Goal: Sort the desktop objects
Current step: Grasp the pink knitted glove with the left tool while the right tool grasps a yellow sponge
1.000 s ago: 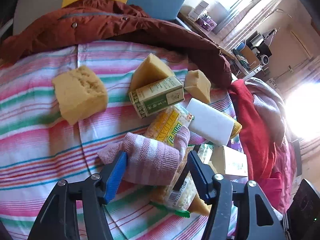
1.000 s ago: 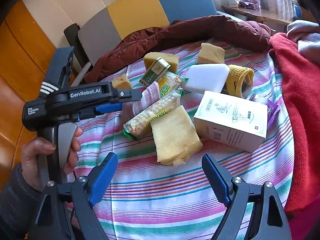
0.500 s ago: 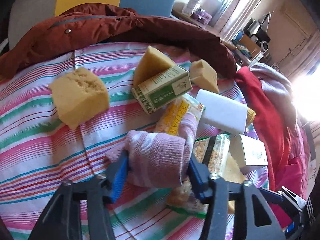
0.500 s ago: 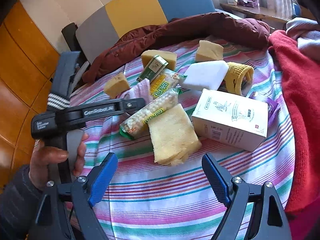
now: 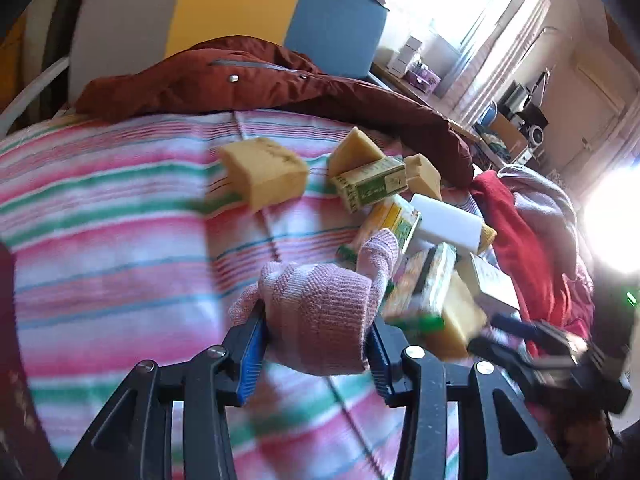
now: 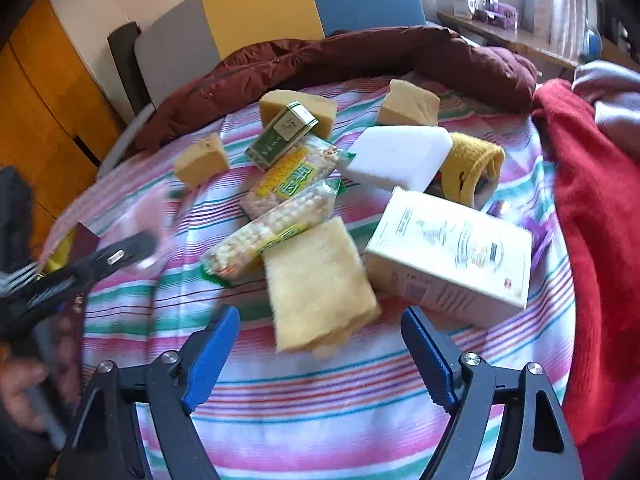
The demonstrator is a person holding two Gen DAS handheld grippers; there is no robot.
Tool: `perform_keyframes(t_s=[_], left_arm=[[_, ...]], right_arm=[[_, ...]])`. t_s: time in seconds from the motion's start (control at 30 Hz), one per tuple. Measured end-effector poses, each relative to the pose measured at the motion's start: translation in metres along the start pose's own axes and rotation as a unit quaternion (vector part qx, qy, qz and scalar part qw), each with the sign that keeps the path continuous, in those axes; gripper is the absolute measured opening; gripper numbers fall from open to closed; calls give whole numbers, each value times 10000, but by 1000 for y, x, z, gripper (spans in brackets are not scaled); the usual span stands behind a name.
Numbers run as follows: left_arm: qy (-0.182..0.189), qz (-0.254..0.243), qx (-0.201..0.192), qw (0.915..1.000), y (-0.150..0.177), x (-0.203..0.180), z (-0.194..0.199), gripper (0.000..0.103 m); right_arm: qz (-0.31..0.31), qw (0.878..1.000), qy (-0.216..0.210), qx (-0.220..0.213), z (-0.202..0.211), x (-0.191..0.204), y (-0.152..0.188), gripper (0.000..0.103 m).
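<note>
My left gripper (image 5: 316, 354) jaws were closing on the pink knitted glove (image 5: 324, 312); my right gripper (image 6: 320, 356) jaws stood apart, narrowing, near the yellow folded cloth (image 6: 320, 288).

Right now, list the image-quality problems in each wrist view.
Left wrist view: window glare blows out the right edge, motion blur smears the striped cloth and corn packet; the pink glove stays sharp. Right wrist view: evenly lit, the left gripper smeared by motion, the white box slightly soft. Both: fisheye bending, dark corners.
</note>
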State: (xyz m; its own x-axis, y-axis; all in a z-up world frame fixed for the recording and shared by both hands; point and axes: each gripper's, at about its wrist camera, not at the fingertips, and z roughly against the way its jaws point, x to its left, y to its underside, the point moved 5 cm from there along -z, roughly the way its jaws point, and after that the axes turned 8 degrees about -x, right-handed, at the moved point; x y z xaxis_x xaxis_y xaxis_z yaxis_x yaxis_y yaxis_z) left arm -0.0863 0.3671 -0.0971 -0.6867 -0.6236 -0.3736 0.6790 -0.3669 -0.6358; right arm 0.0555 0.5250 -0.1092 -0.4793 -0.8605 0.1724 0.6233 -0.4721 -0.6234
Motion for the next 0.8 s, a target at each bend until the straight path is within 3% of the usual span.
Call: perform_keyframes(t_s=[0.2, 0.27, 0.37, 0.8], left_arm=[[-163, 20, -149, 9998, 21, 13, 34, 45], [-210, 29, -203, 9996, 26, 18, 47, 45], [-271, 91, -284, 9992, 33, 24, 63, 45], [-793, 173, -794, 9935, 42, 49, 129, 45]], right_arm=[[294, 9994, 79, 190, -21, 7, -1, 83], [481, 9982, 195, 289, -29, 10, 1, 69], [671, 9967, 389, 244, -30, 9, 3, 58], [484, 9982, 340, 69, 23, 16, 25, 54]])
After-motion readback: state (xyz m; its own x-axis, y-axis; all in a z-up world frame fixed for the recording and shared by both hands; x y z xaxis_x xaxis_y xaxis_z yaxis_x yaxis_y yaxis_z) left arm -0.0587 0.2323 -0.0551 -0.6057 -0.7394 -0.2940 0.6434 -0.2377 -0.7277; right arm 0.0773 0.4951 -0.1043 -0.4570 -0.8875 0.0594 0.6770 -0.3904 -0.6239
